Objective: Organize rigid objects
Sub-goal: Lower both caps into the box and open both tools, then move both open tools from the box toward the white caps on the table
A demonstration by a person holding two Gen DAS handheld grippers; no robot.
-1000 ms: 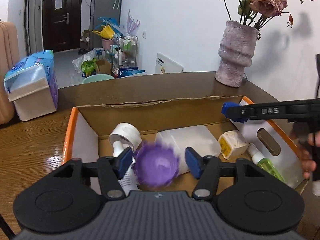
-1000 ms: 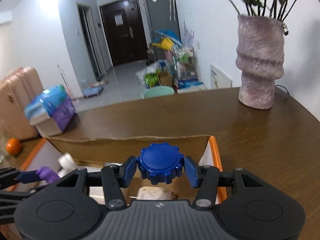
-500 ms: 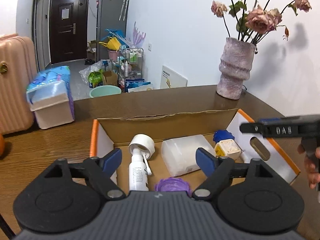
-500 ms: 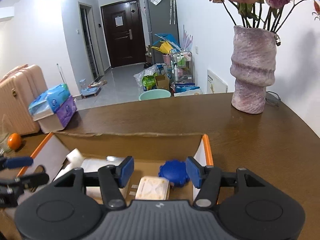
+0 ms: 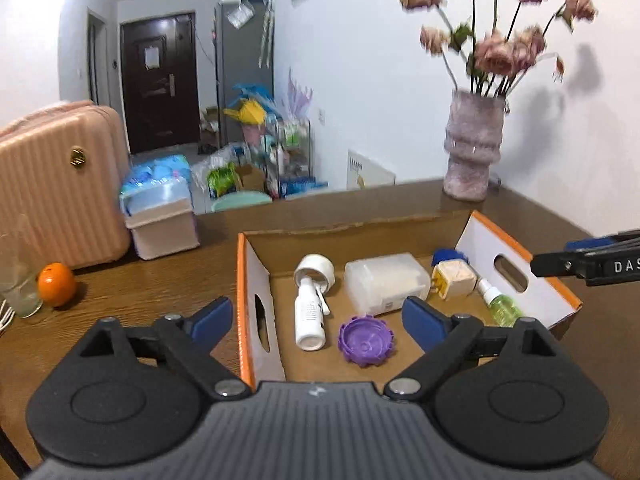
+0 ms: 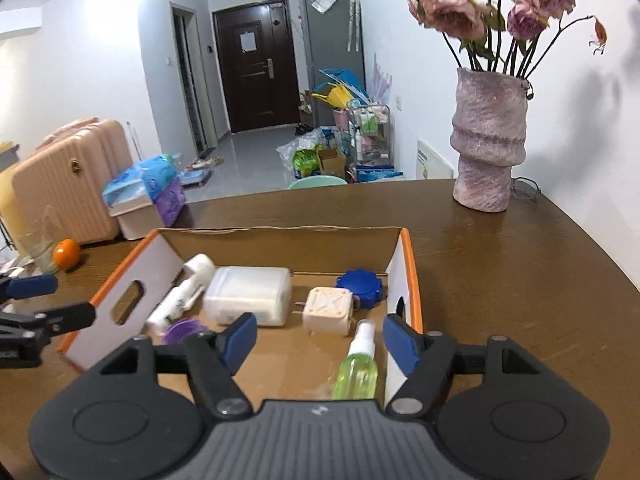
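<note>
Here the left gripper [image 5: 317, 319] stands wide apart, nothing between its blue pads; its jaws have just been opening. It hangs over the near edge of the cardboard box [image 5: 245, 280]. The purple cap [image 5: 365, 340] lies flat on the box floor just ahead of it, free of both pads. Beside the cap, to the left, a white spray bottle [image 5: 310, 316] lies on its side.

The right gripper [image 6: 316, 338] is likewise parted and empty, jaws just opened further, poised above the box's right end. The blue cap [image 6: 360, 283] rests in the far right corner of the box, touching or nearly touching a cream square plug [image 6: 327, 310]. A green spray bottle [image 6: 357, 372] lies near the right wall, below that gripper. A white rectangular container [image 6: 248, 294] sits mid-box, toward the far wall.

Outward: the box sits on a brown wooden table [image 6: 520, 280]. A textured pink vase [image 6: 486, 140] with dried roses stands at the far right. An orange [image 5: 57, 284] and a glass [image 5: 18, 280] stand at the left. Beyond the table, a pink suitcase [image 5: 56, 184].
</note>
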